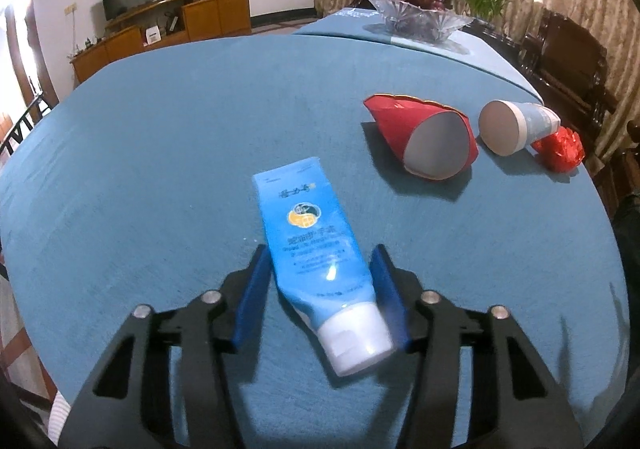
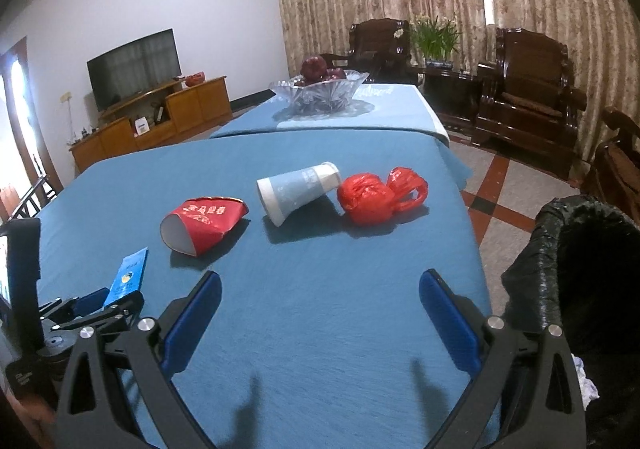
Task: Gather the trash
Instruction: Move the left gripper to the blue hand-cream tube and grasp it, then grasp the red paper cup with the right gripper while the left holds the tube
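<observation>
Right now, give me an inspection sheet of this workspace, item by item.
Surface: blue tablecloth, smooth.
Job's things: blue hand-cream tube flat; crushed red paper cup, pale blue paper cup on their sides; knotted red plastic bag touching the blue cup.
Clutter: glass fruit bowl on the far table.
Grippers: left gripper straddles the tube, grip unclear; right gripper open, empty.
Cables: nothing seen.
Surroundings: black-lined bin beside the table, dark wooden armchairs, television.

A glossy plastic tube (image 1: 316, 249) lies on the matt, woven-looking blue tablecloth (image 1: 160, 169). Beyond the tube, a red paper cup (image 1: 424, 137), a pale, probably paper cup (image 1: 516, 121) and crinkly shiny red bag (image 2: 380, 197).
</observation>
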Tool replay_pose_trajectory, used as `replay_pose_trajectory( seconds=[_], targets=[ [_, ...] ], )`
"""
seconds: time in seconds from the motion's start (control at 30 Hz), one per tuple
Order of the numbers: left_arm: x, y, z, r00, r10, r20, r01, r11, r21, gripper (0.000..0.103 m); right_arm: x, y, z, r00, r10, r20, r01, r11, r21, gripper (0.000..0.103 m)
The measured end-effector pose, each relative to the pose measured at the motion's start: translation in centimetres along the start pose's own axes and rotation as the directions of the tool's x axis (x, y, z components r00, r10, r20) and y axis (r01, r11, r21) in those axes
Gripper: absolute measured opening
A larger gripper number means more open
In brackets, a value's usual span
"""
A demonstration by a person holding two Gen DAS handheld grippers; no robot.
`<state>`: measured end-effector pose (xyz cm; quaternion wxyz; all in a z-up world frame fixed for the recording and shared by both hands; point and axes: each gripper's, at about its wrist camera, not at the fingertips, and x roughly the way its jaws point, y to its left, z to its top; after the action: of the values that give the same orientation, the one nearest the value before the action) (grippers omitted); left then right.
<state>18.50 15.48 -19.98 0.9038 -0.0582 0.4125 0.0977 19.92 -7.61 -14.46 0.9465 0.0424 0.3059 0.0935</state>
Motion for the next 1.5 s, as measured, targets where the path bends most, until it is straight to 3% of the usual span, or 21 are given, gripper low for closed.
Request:
replay_pose_trajectory(
  seconds=[0.33,0.93,1.37,1.5],
  targets=[
    [-0.7,0.2,0.6,0.999,-0.021,0.033,0.022,1.0,-0.018,0.046,1.4,1.8,0.4,1.0,0.023,-0.013,-0.023,1.0,-0.017,0.097],
    [0.1,6.1,5.6,0.996,0.041,0.083,-0.036,0.997,-0.063,0.045,7.2,9.7,2.7,0.995,0.093,-0.038,-0.094,0.995,-0.024,0.097],
    [1.4,9.2,6.4,0.996,0.048,0.077,-0.04,0.994,-0.097,0.045,11.2,12.9,3.3,0.992,0.047,-0.12,-0.05,0.998,-0.027,0.096],
    [1.7,9.4,6.5,0.996,0.046,0.075,-0.038,0.994,-0.101,0.044,11.9,13.3,3.2,0.986,0.05,-0.159,-0.056,0.998,-0.036,0.088]
  ],
)
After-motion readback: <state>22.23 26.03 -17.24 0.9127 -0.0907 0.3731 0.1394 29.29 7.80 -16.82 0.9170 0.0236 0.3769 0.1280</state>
